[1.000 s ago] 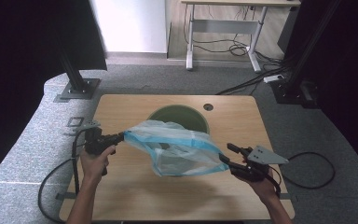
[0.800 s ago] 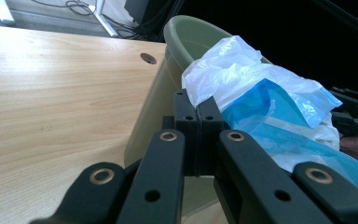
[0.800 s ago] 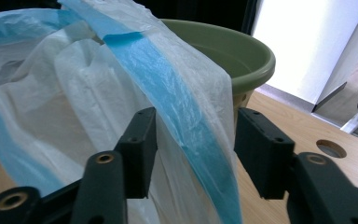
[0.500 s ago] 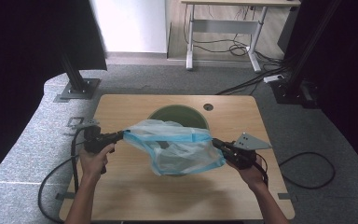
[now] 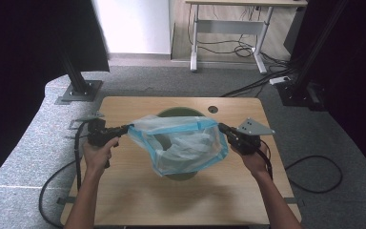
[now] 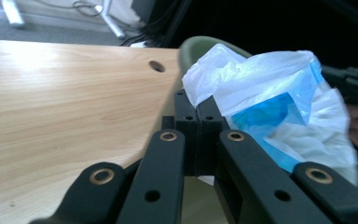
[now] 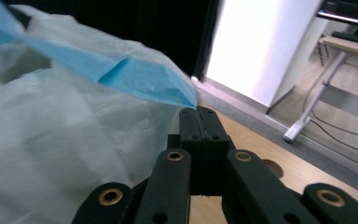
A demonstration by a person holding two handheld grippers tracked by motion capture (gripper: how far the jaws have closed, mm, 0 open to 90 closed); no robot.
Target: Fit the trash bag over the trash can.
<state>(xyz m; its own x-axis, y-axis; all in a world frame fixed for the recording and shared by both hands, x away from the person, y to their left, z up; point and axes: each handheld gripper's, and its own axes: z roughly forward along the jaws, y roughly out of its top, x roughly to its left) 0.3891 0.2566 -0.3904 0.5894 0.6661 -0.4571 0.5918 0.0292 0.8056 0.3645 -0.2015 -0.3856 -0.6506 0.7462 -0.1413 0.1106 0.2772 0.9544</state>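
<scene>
A thin white plastic bag with a blue rim (image 5: 181,143) hangs stretched open between my two grippers above a dark green round bin (image 5: 181,113) on the wooden table (image 5: 133,195). My left gripper (image 5: 126,128) is shut on the bag's left rim; in the left gripper view its jaws (image 6: 198,112) pinch the white film, with the bag (image 6: 270,102) bulging to the right. My right gripper (image 5: 220,127) is shut on the bag's right rim; in the right gripper view the blue edge (image 7: 140,77) runs into the closed jaws (image 7: 199,114).
A round cable hole (image 5: 213,109) sits in the table behind the bin. Black cables (image 5: 52,191) trail off both sides onto the grey floor. A desk frame (image 5: 228,38) and dark stands are farther back.
My right gripper has moved up and away from the near right, pulling the bag's rim taut and wide over the bin. The left gripper has barely moved.
</scene>
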